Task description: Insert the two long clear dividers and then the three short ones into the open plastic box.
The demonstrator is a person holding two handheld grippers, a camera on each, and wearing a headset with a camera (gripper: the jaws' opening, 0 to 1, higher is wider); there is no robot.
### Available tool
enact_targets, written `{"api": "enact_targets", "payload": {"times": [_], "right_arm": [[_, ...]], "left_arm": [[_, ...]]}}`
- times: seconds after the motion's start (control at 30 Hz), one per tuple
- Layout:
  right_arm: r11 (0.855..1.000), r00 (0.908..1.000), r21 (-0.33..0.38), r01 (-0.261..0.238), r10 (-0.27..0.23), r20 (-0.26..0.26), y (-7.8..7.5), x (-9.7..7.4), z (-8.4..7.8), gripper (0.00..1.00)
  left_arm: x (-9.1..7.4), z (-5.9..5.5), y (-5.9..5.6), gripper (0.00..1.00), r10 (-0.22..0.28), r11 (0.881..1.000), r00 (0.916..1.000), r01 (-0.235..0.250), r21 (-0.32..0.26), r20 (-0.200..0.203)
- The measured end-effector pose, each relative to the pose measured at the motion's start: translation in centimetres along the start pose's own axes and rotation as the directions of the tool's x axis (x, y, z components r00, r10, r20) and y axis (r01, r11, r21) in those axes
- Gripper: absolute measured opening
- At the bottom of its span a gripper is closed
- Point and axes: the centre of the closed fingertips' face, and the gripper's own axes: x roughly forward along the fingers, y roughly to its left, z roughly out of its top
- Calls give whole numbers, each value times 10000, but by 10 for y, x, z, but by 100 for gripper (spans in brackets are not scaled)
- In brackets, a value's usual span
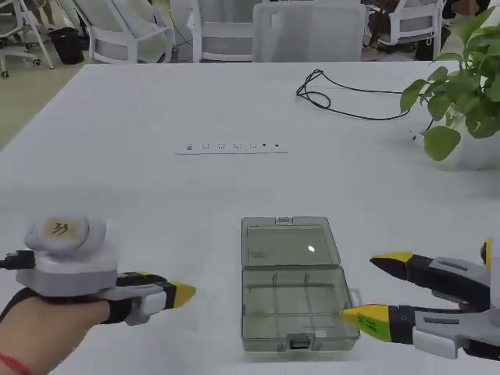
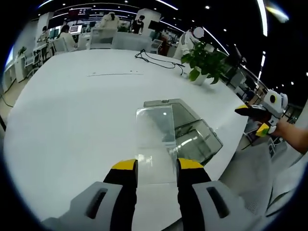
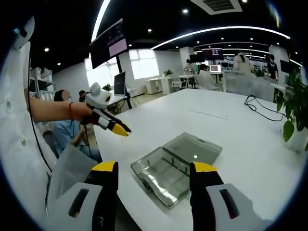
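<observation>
Grippers, two. The left gripper (image 2: 158,164) is held level in a hand (image 1: 47,324) left of the box and is pointed at it. Its jaws are closed on one clear divider (image 2: 155,137), which is gripped by its side edges. The right gripper (image 1: 379,287) is aimed leftward from the box's right side. Its jaws are spread wide with nothing between them, and the lower tip is seen just beside the base.

Plastic box (image 1: 289,244), one, is set open on the table (image 1: 117,156) with its lid laid flat.

Potted plant (image 1: 461,86), one. Black cable (image 1: 320,98), one.
</observation>
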Motion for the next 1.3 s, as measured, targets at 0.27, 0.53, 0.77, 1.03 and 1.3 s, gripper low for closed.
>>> {"api": "enact_targets", "payload": {"times": [0.27, 0.53, 0.77, 1.03, 1.3], "right_arm": [[9974, 10000, 718, 28, -33, 63, 11, 11, 15, 54], [9859, 9985, 1646, 305, -376, 400, 14, 22, 31, 46], [9693, 9976, 2434, 363, -496, 486, 21, 36, 38, 32], [9489, 9989, 3150, 202, -327, 344, 28, 50, 35, 22], [9369, 9993, 3488, 242, -332, 198, 32, 58, 33, 17]], "left_arm": [[3, 16, -38, 30, -818, 9965, 9947, 828, -132, 624], [8, 24, -70, 30, -1420, 9899, 9857, 1416, 108, 911], [12, 27, -87, 30, -1710, 9848, 9804, 1669, 485, 979], [14, 28, -105, 30, -2054, 9768, 9734, 1976, 820, 1011], [15, 28, -113, 30, -2254, 9714, 9695, 2160, 983, 966]]}}
